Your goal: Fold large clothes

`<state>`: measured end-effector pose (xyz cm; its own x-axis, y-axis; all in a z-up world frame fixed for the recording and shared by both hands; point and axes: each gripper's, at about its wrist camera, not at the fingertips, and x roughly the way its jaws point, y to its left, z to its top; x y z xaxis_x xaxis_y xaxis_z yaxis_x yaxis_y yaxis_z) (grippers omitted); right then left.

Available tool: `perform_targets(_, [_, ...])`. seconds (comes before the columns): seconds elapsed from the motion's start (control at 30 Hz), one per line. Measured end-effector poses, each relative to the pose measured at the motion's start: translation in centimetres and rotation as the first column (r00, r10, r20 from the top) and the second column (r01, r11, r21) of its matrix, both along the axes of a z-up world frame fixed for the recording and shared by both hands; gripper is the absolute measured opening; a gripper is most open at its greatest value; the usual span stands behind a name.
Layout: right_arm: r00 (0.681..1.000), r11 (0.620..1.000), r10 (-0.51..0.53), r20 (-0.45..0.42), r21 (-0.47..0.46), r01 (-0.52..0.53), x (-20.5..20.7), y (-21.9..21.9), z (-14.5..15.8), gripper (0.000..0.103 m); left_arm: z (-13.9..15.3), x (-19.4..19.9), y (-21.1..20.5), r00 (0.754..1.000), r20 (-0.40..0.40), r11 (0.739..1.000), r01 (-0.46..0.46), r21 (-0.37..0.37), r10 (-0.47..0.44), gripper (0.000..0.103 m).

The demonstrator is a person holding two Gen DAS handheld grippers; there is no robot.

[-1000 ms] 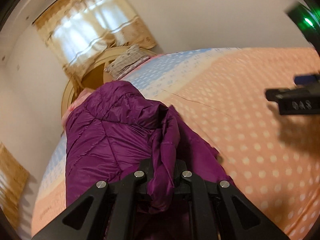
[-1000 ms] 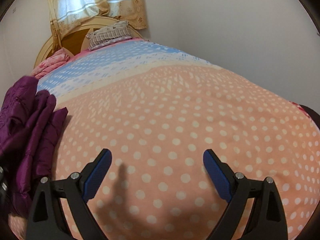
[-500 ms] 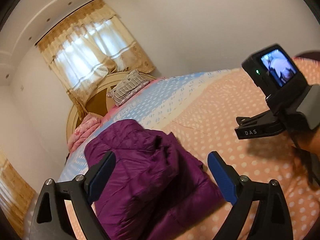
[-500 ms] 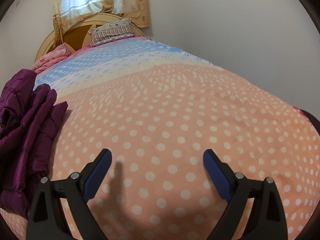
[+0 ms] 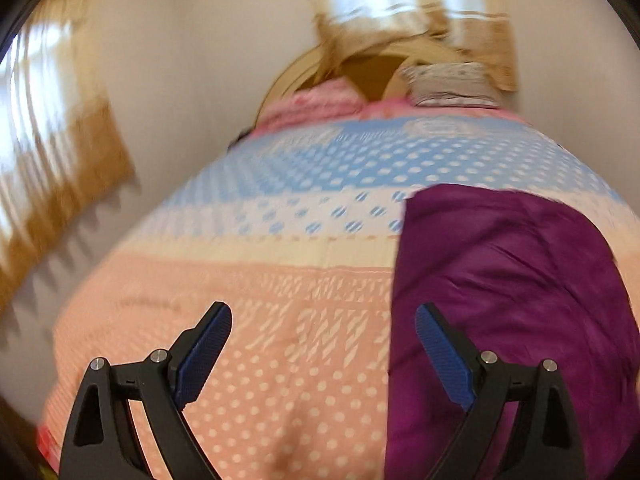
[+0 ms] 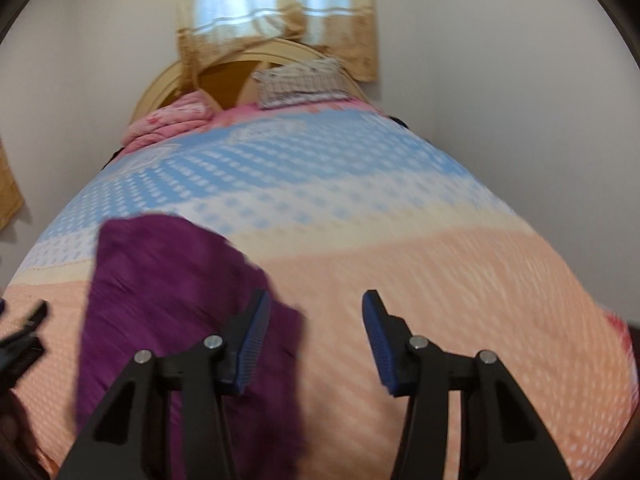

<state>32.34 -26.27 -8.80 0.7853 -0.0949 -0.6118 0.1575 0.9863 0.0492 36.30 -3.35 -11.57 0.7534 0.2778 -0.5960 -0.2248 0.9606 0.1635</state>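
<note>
One jacket (image 6: 172, 300) beside right tool (image 6: 312, 336)

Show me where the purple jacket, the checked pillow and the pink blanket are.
purple jacket (image 5: 508, 280): left wrist view, middle of its top surface.
checked pillow (image 6: 300, 82): right wrist view, centre of its face.
pink blanket (image 6: 172, 122): right wrist view, middle of the folded bundle.

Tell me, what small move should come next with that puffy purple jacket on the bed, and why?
Probably nothing more than drawing both grippers back: the folded purple quilted jacket lies in a compact bundle on the dotted peach bedspread, the left gripper is open and empty, and the right gripper is closing on nothing.
</note>
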Motion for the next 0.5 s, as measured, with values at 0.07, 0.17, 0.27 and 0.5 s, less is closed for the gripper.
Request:
perform_targets(0.07, [1.000,1.000,0.010,-0.017,0.023,-0.009,2.5,1.9,0.3,0.051,-0.5,1.8,0.3,0.999,-0.017,0.998,-0.037,-0.050,0.036,0.093])
perform_targets(0.17, [0.999,0.998,-0.006,-0.038,0.066,0.008,5.5,3.5,-0.5,0.051,-1.0,3.4,0.3,0.998,-0.019,0.994,-0.056,-0.096,0.055,0.093])
perform_targets(0.27, [0.998,0.997,-0.023,-0.059,0.068,0.027,7.8,4.9,-2.9,0.051,-1.0,4.7,-0.5,1.000,0.005,0.992,-0.021,-0.123,0.022,0.093])
perform_targets(0.5, [0.990,0.987,-0.114,-0.079,0.106,0.122,5.8,2.2,-8.3,0.050,-3.2,7.3,-3.5,0.995,-0.040,0.990,0.085,-0.116,-0.090,0.093])
